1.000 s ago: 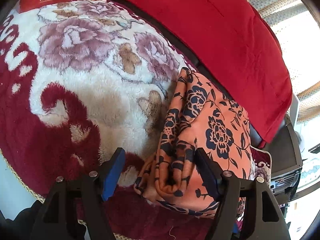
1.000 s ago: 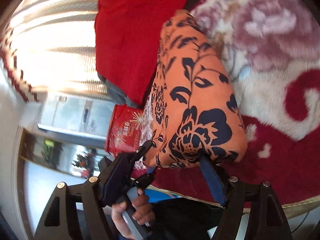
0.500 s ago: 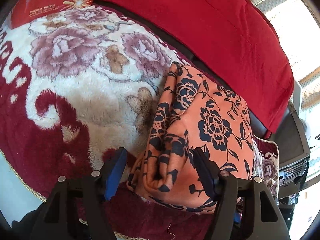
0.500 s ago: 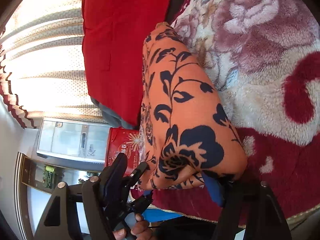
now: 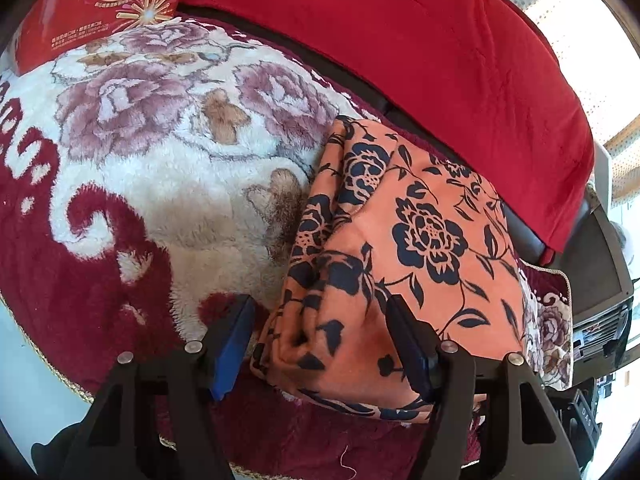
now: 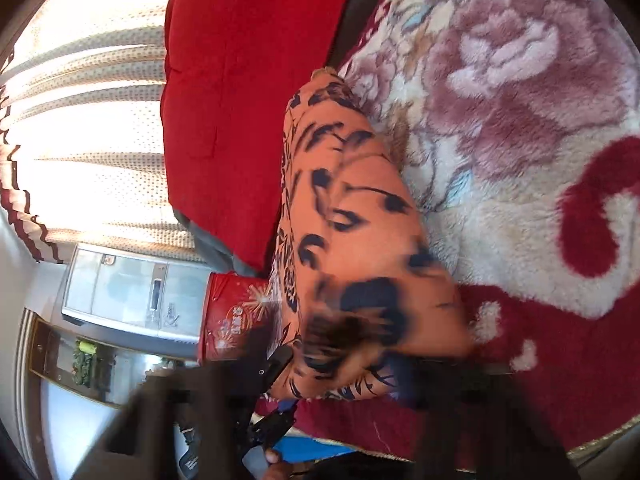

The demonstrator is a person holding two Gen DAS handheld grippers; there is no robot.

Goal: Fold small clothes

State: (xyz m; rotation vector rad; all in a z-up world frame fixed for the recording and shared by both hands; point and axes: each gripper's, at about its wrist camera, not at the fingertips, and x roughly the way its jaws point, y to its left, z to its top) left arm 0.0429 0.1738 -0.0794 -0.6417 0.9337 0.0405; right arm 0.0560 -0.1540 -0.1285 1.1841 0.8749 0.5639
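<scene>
A folded orange cloth with dark blue flowers (image 5: 420, 248) lies on a plush floral blanket (image 5: 160, 168). My left gripper (image 5: 320, 336) stands open astride the cloth's near corner. Its right finger (image 5: 408, 344) rests against the fabric, and its left finger (image 5: 234, 336) sits just off the edge. In the right wrist view the same cloth (image 6: 352, 208) runs away from me. My right gripper (image 6: 340, 372) is blurred; its jaws are closing, with the bunched near end of the cloth pinched between them.
A red cushion (image 5: 440, 60) lies behind the cloth. A red egg-roll box (image 5: 100, 8) sits at the blanket's far corner. Bright curtains and a grey cabinet (image 6: 132, 288) stand beyond. A hand (image 6: 274, 458) holds the other gripper low in the right wrist view.
My right gripper's jaws have come together on the cloth's near end, which now bunches and blurs. The left gripper has rolled slightly and kept its place over the corner.
</scene>
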